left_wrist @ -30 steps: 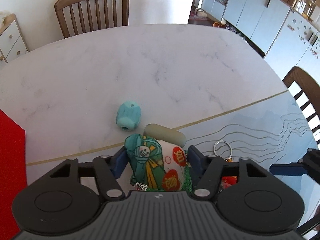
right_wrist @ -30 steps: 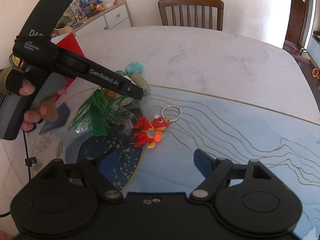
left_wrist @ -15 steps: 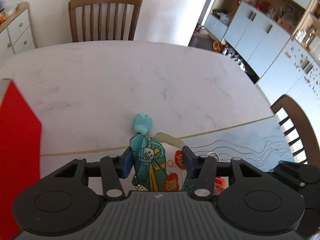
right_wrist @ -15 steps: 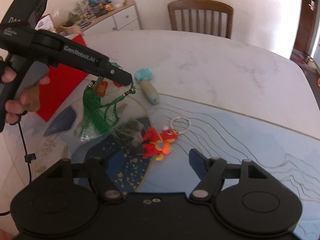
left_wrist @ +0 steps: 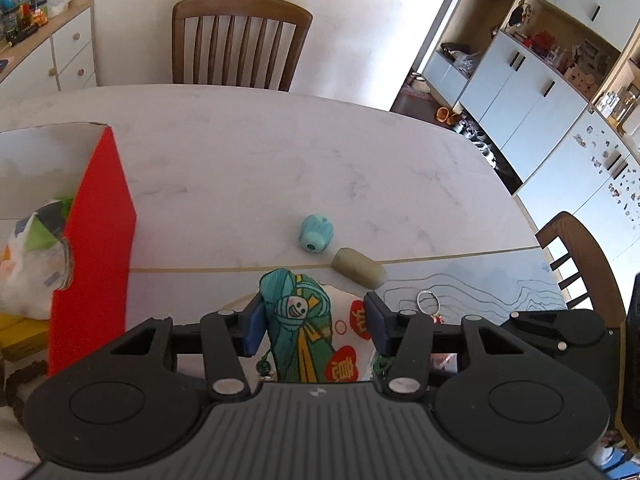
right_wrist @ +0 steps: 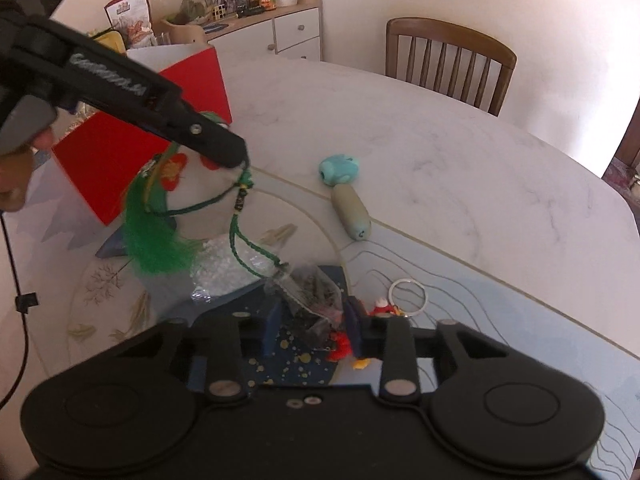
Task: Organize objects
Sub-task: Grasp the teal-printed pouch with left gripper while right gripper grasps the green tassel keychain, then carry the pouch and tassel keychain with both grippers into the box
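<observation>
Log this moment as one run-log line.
left gripper: shut on embroidered charm, lifted | right gripper: closing around clear plastic bag | red box: open, left

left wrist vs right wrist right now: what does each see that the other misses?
Left wrist only: the printed face of the pouch clamped in the left tongs, the bagged items inside the red box, and the kitchen cabinets.

Right wrist only: the pouch's green tassel and cord dangling, a clear bag of dark bits between the right tongs, and the red toy underneath.

Both: the teal mushroom cap, the grey stem, the key ring and the marble table.
</observation>
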Demonstrator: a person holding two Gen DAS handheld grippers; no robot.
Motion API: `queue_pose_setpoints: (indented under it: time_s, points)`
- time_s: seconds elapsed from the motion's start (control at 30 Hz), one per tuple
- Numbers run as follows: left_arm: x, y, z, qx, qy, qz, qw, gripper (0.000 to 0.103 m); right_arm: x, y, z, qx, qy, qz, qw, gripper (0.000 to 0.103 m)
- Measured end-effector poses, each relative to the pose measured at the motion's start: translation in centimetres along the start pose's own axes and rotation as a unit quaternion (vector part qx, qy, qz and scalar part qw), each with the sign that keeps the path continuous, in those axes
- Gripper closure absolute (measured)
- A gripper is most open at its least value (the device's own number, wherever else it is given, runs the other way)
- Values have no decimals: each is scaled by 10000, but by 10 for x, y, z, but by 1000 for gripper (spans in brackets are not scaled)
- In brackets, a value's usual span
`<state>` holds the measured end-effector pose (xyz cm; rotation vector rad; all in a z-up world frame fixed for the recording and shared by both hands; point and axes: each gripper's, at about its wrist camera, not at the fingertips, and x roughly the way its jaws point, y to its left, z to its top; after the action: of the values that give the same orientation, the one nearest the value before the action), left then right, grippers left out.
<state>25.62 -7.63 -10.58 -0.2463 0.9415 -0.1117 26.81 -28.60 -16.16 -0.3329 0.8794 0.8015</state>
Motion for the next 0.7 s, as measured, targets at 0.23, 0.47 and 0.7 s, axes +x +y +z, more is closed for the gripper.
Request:
queue_pose_setpoints:
  time_s: [0.23,0.47,0.7]
  points:
    - [-17,7,-7,-116,-153,-62,9998,53,-3,5,2,140,-57,-198,9997,89]
    - [-50,14,-4,-199,-452,-317,9983,53,-37,5,12,575,-438,-119,9973,91]
    - [-90,29,4,-183,-807,-508,9953,53,-77,21,29,690,-811,-101,9943,91]
